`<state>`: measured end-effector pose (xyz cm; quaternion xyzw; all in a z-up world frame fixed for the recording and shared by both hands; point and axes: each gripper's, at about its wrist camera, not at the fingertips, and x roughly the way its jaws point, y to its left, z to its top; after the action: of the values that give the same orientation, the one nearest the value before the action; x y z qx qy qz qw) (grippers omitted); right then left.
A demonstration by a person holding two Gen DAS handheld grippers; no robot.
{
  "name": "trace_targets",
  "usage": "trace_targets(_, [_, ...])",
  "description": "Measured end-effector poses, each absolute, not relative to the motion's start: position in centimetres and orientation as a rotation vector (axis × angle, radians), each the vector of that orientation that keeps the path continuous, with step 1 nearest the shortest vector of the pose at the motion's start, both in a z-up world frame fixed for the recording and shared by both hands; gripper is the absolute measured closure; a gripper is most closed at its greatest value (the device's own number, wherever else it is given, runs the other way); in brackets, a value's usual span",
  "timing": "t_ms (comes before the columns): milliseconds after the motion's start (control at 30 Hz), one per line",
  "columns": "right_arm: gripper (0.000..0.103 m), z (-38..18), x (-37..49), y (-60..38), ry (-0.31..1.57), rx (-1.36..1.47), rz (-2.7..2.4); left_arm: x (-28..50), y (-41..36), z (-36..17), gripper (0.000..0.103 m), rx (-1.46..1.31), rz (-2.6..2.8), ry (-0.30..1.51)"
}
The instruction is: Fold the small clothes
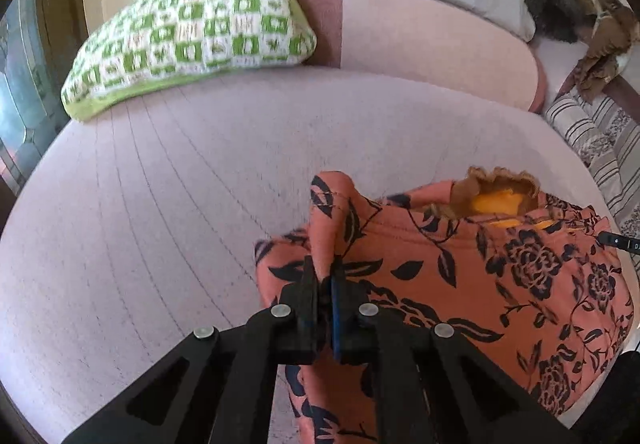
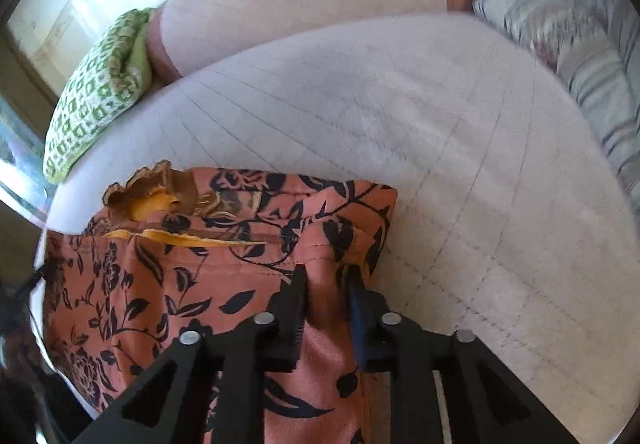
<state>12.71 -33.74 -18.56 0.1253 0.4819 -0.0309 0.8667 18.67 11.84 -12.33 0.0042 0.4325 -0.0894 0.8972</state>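
Here, the work surface is a pale quilted mattress [image 1: 160,172] with stitched seam lines, filling most of both wrist views. A pink bolster cushion [image 1: 432,56] lies along its far edge. A green-and-white checked pillow [image 1: 192,36] rests at the far left corner, touching the bolster's end. A striped grey cushion [image 2: 580,56] sits at the far right edge.

The task item is a small coral garment [image 1: 480,276] with a dark floral print, lying at the near edge of the mattress. A ruffled trim with yellow lining [image 1: 496,196] shows at its far side.

The left gripper [image 1: 326,268] is clamped together on a raised fold at the garment's left edge; cloth stands up between the fingers [image 1: 308,284].

The right gripper [image 2: 326,280] has its jaws drawn in on a ridge of fabric at the garment's right side, with the cloth bunched between both pads.
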Motion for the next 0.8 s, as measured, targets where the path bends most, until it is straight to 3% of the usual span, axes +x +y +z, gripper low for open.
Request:
trace_targets(233, [0.088,-14.5,12.4,-32.6,0.917,0.139,-0.087,16.4,12.2,-9.2,0.098,0.025,-0.205,0.807])
trace_targets(467, [0.092,-18.4,12.9,-34.4,1.008,0.24,-0.084,17.5,12.4,-11.3,0.098,0.027,-0.174,0.846])
trace_targets(667, [0.094,-12.6,12.8,-33.9,0.842,0.15,-0.098,16.1,12.5,-7.3,0.098,0.042,-0.152,0.692])
trace_targets(800, [0.091,-12.7,14.5,-34.4,0.799,0.164,-0.116,18.8,13.3,-11.7,0.093,0.034,-0.067,0.825])
